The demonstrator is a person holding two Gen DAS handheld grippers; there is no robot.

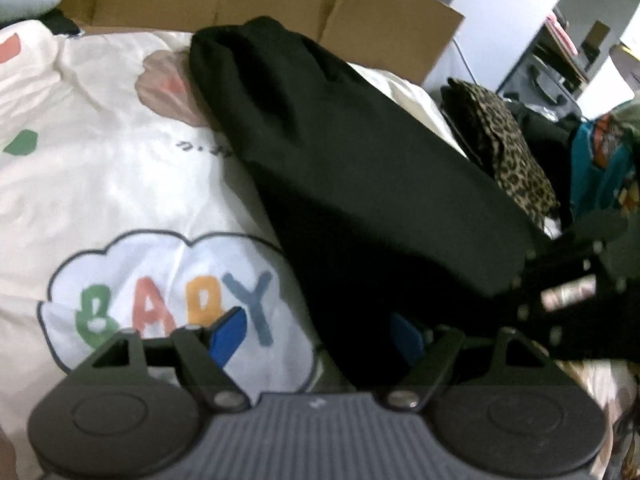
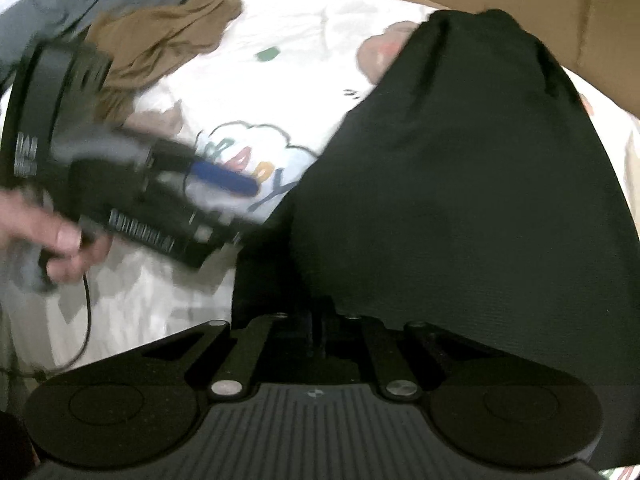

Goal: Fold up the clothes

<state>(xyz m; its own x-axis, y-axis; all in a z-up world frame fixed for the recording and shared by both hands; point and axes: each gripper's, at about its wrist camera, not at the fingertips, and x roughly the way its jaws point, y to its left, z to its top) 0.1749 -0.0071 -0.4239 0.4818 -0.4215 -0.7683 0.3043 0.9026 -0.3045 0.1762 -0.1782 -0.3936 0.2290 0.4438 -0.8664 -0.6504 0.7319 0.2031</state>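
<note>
Flagging risks on the black garment (image 1: 340,160): it lies as a long slab on the white sheet (image 1: 100,180), just right of the BABY cloud print (image 1: 176,308), far end up by the cardboard box (image 1: 392,20) beyond the print

Right gripper (image 2: 318,328): linkages drawn in, fingers clenched together at the garment's near edge. Black on black in the right wrist view, so I'd say it's pinching cloth, but how many layers I can't tell

Left gripper (image 1: 318,336): blue pads (image 1: 230,334) spread wide, released. Near pad sits over the print, and the garment's near corner runs between the two. Nothing clamped

What could go wrong:
- One-sided hold. If the right lifts alone, the free side droops and the fold goes skewed
- Left closing where it is could pinch sheet along with garment, since one pad is over bare sheet at the print. The sheet would then drag with the fold
- A right pinch on the top layer only would peel the layers apart on lift
- Both grippers sit close together right of the print, so collision is likely if they cross
- Both views are motion-blurred, so fast moves and poor edge alignment
- Brown garment (image 2: 160,44) and leopard-print cloth (image 1: 508,152) lie well apart from the print; low snag risk
</note>
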